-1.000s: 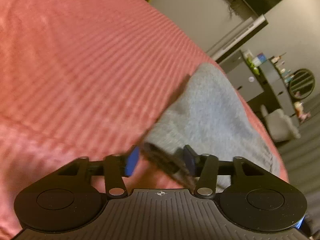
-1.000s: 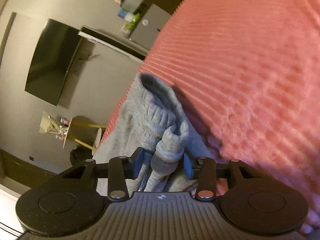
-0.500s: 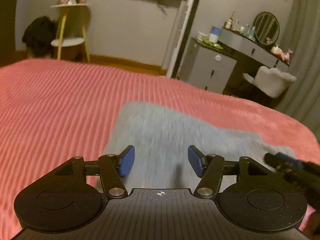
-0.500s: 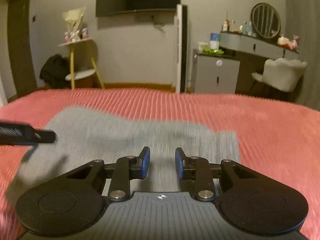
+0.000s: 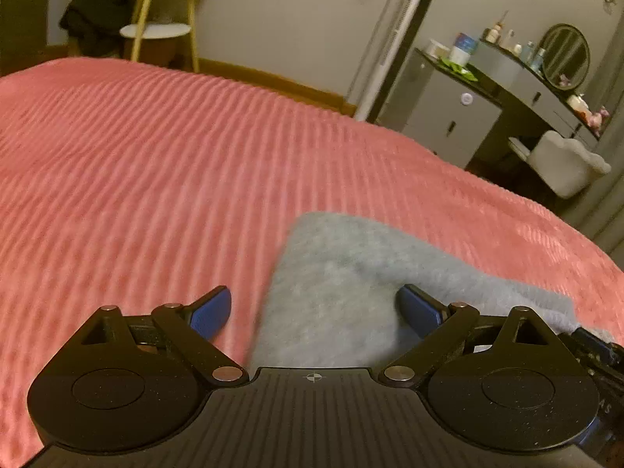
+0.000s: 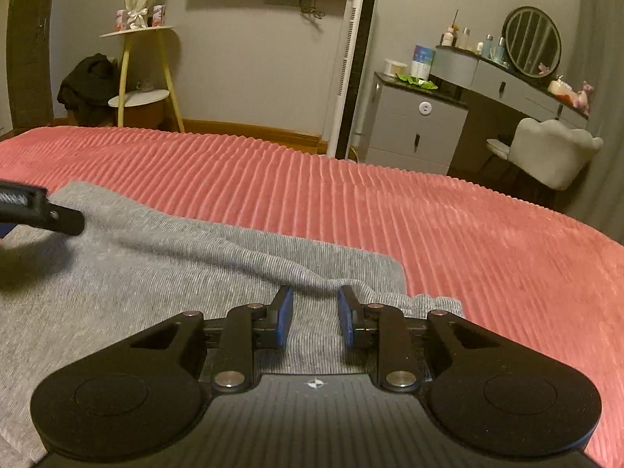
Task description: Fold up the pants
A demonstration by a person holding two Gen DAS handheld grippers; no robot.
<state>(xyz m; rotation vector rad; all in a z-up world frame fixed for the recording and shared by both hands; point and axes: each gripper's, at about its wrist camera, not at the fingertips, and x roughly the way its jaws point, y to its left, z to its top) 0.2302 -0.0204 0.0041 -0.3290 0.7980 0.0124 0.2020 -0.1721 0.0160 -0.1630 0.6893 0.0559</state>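
Lying flat, grey ribbed pants [image 6: 156, 269] with one ridge, pink striped bed [image 6: 468, 226], both grippers' fingers [image 5: 210, 312] [image 6: 282, 312] parted, empty, dresser [image 6: 417, 124] behind.

A home bedroom: a bed [image 6: 390, 202] under a pink ribbed cover fills the foreground, and at 2 o'clock a vanity [image 6: 503, 78] with round mirror [image 6: 532, 41], toiletries and a padded chair [image 6: 550, 158].
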